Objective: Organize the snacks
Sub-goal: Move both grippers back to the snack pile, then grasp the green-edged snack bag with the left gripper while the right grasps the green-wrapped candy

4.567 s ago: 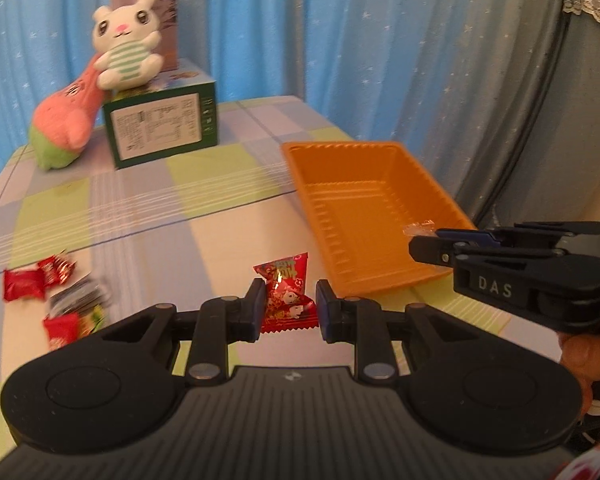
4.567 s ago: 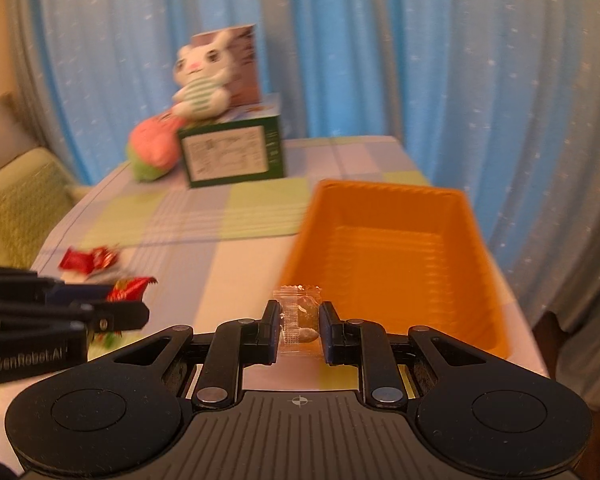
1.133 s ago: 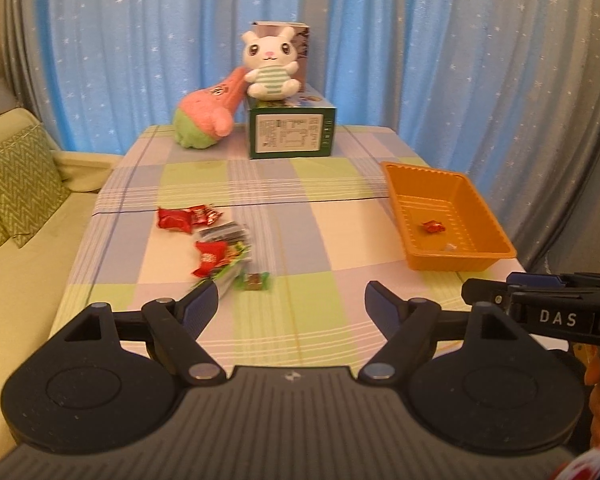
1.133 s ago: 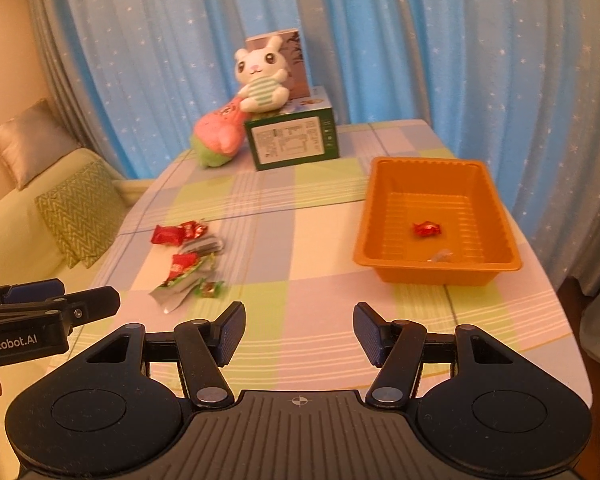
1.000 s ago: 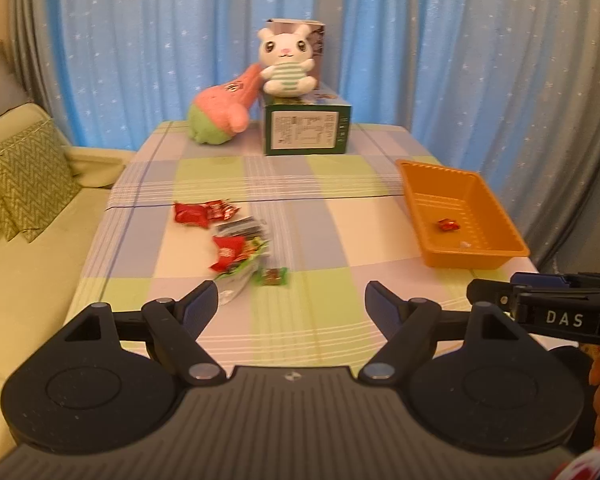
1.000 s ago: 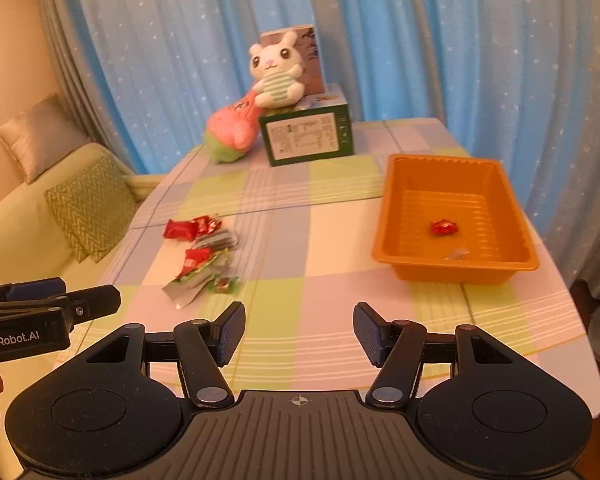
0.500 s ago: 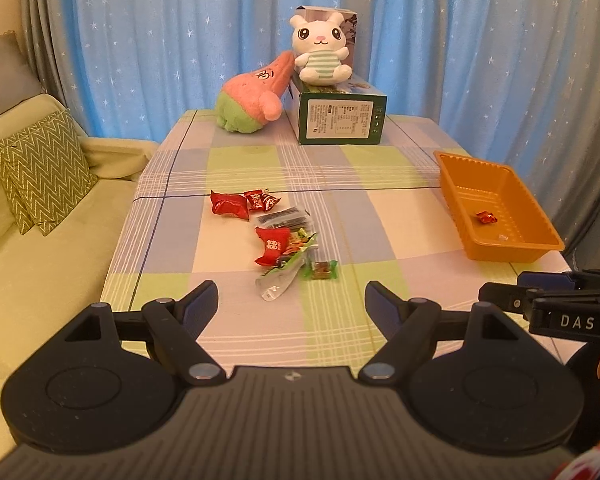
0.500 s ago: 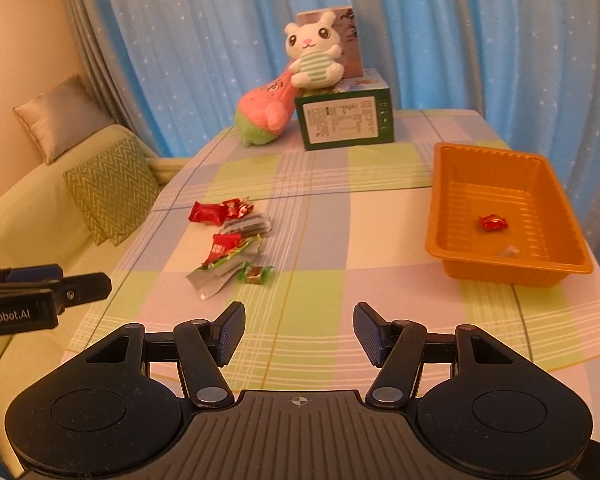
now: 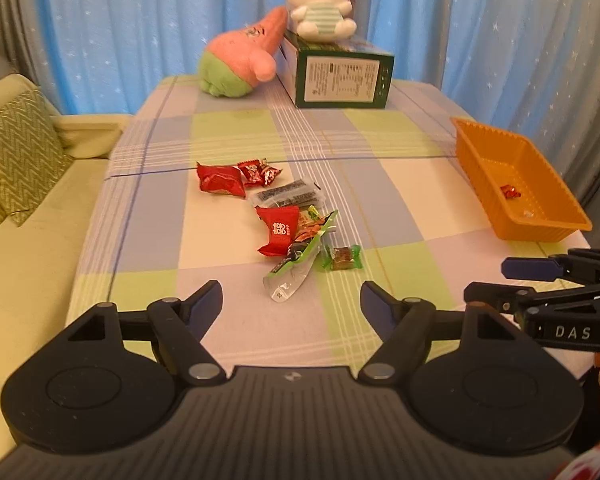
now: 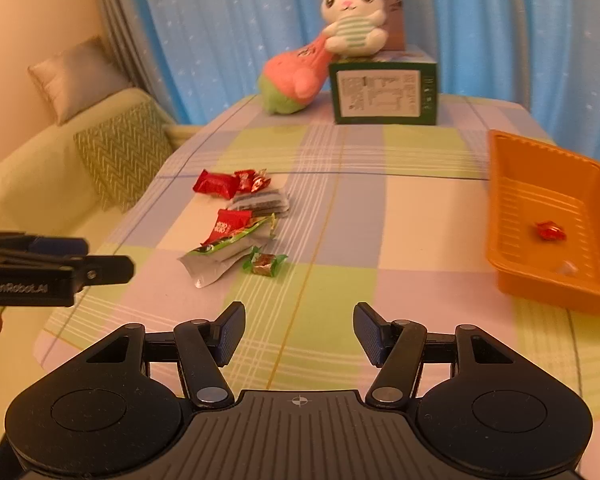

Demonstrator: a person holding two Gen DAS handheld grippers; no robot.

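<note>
Several wrapped snacks lie in a loose pile mid-table: a green-wrapped candy point(image 9: 342, 258) point(image 10: 265, 263), a red packet point(image 9: 278, 230) point(image 10: 230, 225), a green and silver pouch point(image 9: 298, 258) point(image 10: 224, 254), a dark packet point(image 9: 288, 197) and two red ones point(image 9: 221, 179) behind. The orange tray point(image 9: 540, 232) point(image 10: 508, 264) at the right holds a red candy point(image 9: 510, 191) point(image 10: 551, 231) and a clear-wrapped one point(image 10: 566, 267). My left gripper point(image 9: 291, 305) is open and empty, just short of the pile. My right gripper point(image 10: 299, 332) is open and empty above the near table edge.
A green box point(image 9: 340, 80) with a white bunny plush point(image 9: 320, 0) on it and a pink plush point(image 9: 240, 60) stand at the far end. A sofa with a zigzag cushion point(image 9: 16, 148) runs along the table's left side. Blue curtains hang behind.
Both grippers let their candies go into the tray, opened and pulled back. In the last second they have swung left and moved in closer to the snack pile.
</note>
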